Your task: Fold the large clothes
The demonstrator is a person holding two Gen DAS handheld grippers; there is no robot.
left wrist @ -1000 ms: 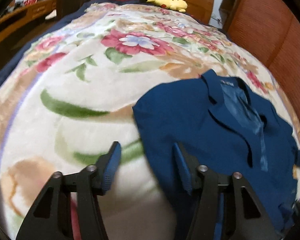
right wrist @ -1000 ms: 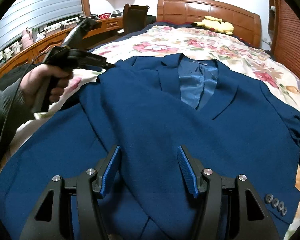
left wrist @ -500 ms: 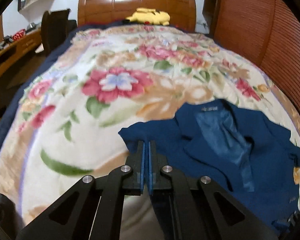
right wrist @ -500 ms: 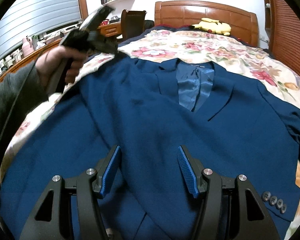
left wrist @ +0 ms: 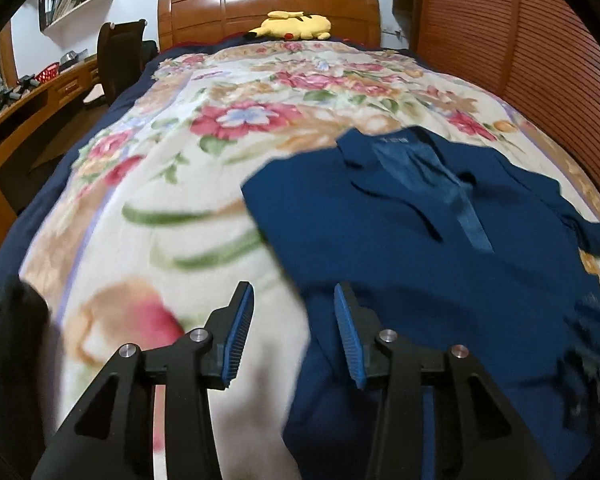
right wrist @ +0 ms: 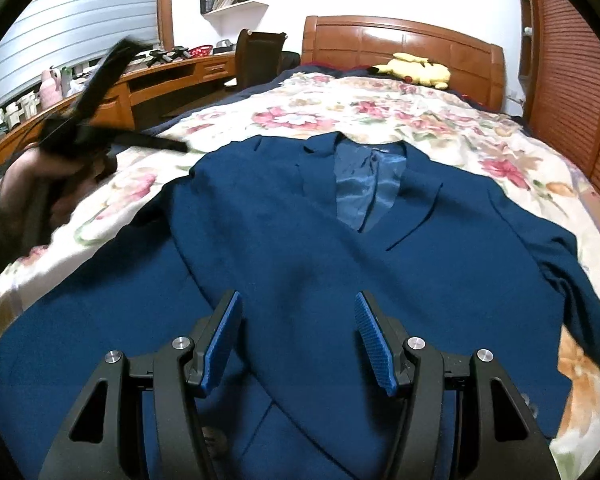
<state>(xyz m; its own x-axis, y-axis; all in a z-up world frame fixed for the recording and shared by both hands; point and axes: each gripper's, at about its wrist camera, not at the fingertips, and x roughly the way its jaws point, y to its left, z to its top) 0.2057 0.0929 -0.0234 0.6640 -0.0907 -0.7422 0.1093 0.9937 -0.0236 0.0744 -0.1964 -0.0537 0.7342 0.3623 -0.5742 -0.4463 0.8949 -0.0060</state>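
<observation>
One navy blazer (right wrist: 300, 248) lies front-up across the foot half of the bed (left wrist: 220, 128), collar toward the headboard, spread flat, presumably for folding. Two grippers: left gripper (left wrist: 288, 320) spread, holding nothing, over the blazer's left edge; right gripper (right wrist: 298, 340) spread, holding nothing, above its front. One yellow plush toy (left wrist: 294, 26) at the headboard.

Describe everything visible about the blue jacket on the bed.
The dark blue suit jacket lies front-up and spread flat on the floral blanket, collar toward the wooden headboard. Notched lapels open on shiny blue lining. The cloth looks matte and woven. One sleeve trails off at the right side, with some cuff buttons near the hem. Neither gripper holds it.
</observation>
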